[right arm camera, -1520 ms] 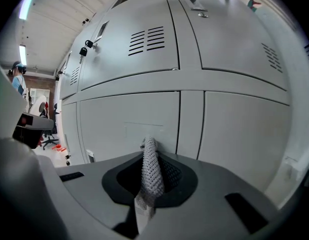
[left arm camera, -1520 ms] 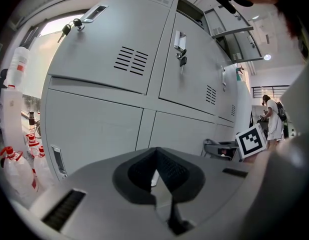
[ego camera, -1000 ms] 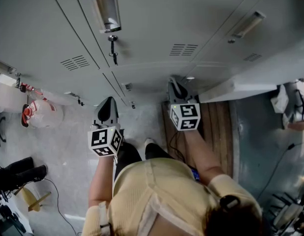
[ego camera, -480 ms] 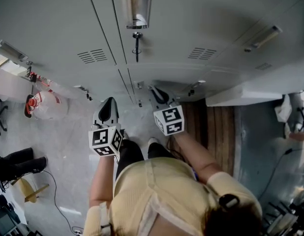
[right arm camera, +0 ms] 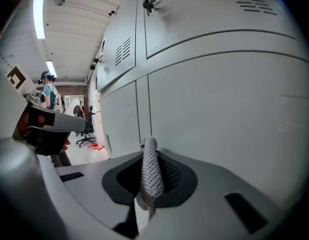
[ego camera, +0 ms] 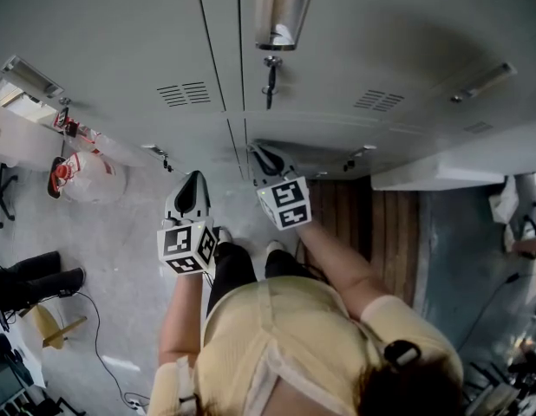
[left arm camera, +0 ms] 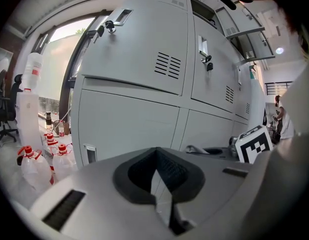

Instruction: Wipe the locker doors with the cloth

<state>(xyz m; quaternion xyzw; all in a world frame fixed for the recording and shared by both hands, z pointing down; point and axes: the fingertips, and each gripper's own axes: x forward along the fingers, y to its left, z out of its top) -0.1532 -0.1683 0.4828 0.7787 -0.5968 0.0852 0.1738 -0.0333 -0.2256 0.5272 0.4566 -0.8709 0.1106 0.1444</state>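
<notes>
Grey locker doors (ego camera: 355, 42) fill the top of the head view; a key (ego camera: 269, 78) hangs in one lock. My right gripper (ego camera: 263, 156) is low against the lockers, near the seam between two lower doors, and shut on a grey knitted cloth (right arm camera: 150, 171). The cloth stands bunched between its jaws, right in front of a lower door (right arm camera: 224, 114). My left gripper (ego camera: 192, 185) hangs back from the lockers at knee height, shut with nothing between its pads (left arm camera: 162, 171). It faces the lower doors (left arm camera: 129, 124) from a distance.
A bag of plastic bottles (ego camera: 81, 176) lies on the floor at the left, the bottles (left arm camera: 32, 159) standing beside the lockers. Wooden planks (ego camera: 381, 219) and a pale open door or shelf (ego camera: 441, 173) lie to the right. Black shoes (ego camera: 29, 289) and a cable are at far left.
My right gripper has moved left along the bottom of the lockers with the cloth in it. The left gripper has stayed where it was.
</notes>
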